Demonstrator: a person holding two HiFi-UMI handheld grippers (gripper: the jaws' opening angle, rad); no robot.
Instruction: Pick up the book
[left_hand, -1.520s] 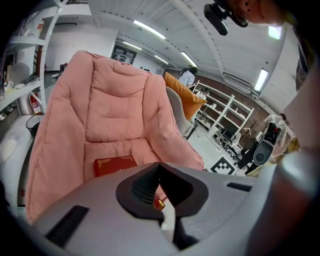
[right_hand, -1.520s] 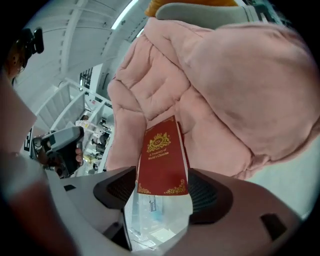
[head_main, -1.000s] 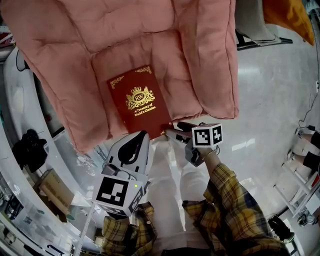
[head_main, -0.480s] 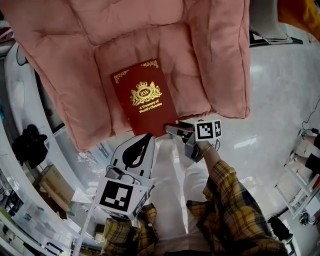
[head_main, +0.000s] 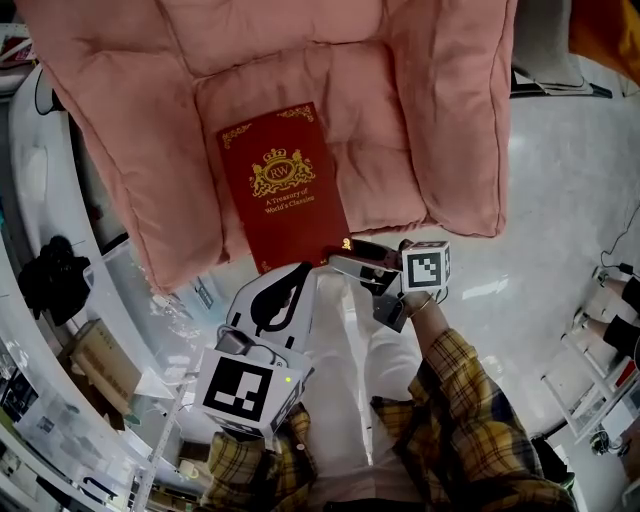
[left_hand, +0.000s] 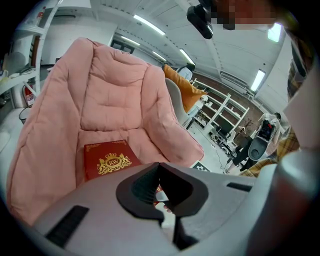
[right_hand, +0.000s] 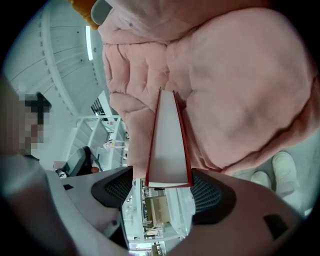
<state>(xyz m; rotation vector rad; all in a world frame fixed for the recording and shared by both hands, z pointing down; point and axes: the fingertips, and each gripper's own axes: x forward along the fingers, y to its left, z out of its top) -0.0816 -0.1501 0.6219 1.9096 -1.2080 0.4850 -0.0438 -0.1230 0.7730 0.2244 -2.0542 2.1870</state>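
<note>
Book (head_main: 282, 185) lies flat on pink cushion (head_main: 430, 120). Right gripper (head_main: 352, 256): jaws apart, straddling book's near edge. Suggest seating deeper before closing squarely. Left gripper (head_main: 285, 292): jaws together, empty.

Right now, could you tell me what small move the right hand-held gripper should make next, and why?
Probably close the right hand-held gripper: an edge of the red book sits between its open jaws, a gap showing on one side, while the book lies on the pink cushion.
</note>
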